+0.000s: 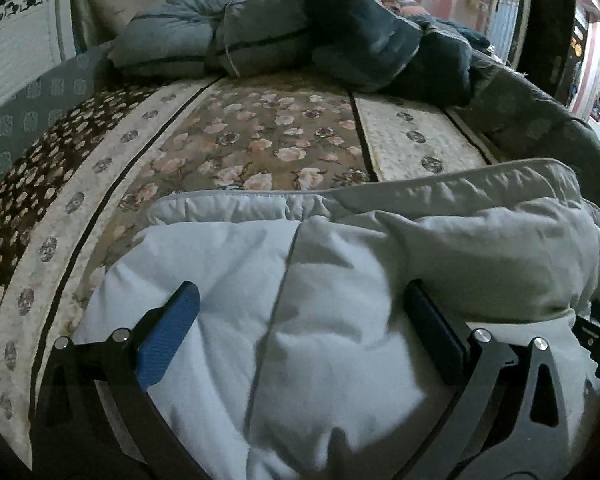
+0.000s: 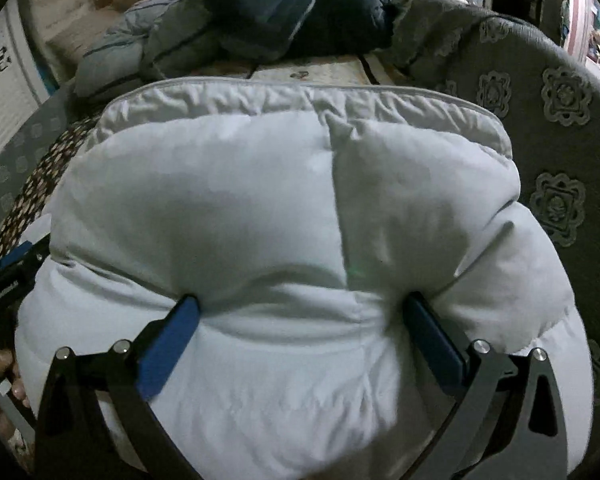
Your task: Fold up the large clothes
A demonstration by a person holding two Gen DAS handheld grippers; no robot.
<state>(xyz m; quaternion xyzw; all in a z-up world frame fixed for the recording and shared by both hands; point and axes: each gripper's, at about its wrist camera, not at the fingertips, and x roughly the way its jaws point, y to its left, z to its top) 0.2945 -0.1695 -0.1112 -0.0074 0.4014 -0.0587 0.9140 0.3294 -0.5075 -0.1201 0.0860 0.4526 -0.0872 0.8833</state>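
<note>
Both the left tongs and right tongs stand spread wide against the puffy white quilted garment, folded on the floral bedspread, blue-grey bedding piled beyond.

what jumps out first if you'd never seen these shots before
A big puffy white quilted garment fills the near foreground on the bed, with the right gripper and left gripper each spread wide against it. Behind it, blue-grey and navy padded bedding is heaped at the far end of the floral bedspread.
</note>
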